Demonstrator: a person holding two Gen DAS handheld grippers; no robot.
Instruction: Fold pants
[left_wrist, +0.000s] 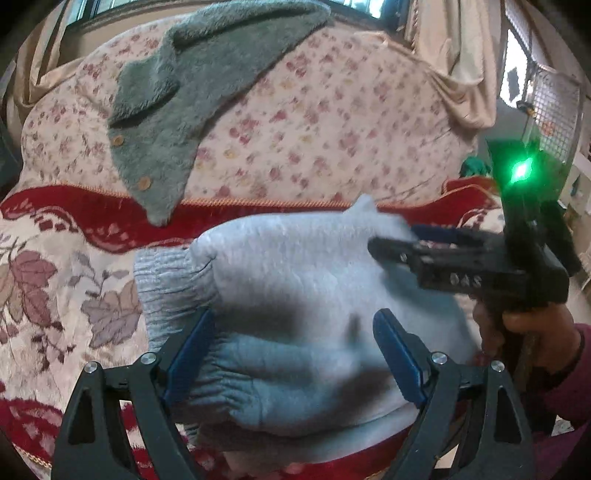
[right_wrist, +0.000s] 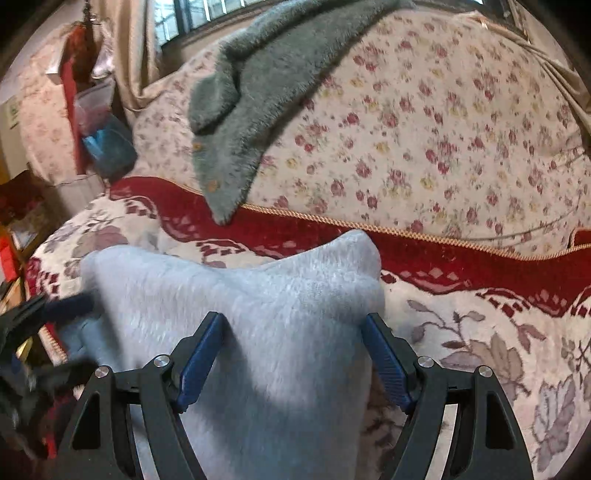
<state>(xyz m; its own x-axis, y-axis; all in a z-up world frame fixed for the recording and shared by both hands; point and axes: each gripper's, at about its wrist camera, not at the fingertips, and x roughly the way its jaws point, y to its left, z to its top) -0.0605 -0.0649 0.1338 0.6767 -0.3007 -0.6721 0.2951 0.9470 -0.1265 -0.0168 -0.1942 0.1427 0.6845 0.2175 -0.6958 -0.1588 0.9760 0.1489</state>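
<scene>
The pale grey fleece pants (left_wrist: 295, 280) lie bunched in a folded heap on the red and cream floral cover, their ribbed cuff (left_wrist: 166, 280) at the left. My left gripper (left_wrist: 293, 332) hovers over the near part of the heap, its blue pads spread wide with the cloth showing between them but not pinched. My right gripper (left_wrist: 391, 240) comes in from the right in a person's hand (left_wrist: 528, 332), its fingertips at the far right corner of the pants. In the right wrist view, that gripper (right_wrist: 295, 325) stands open over the pants (right_wrist: 240, 295), which peak into a corner (right_wrist: 358, 243). The left gripper (right_wrist: 55, 306) shows blurred at the left edge.
A green fuzzy cardigan (left_wrist: 192, 92) with wooden buttons drapes over the floral backrest (left_wrist: 332, 122) behind the pants. The red patterned cover (right_wrist: 480, 332) spreads to the right. Curtains (left_wrist: 461, 55) hang behind, and a cluttered shelf (right_wrist: 92, 129) stands far left.
</scene>
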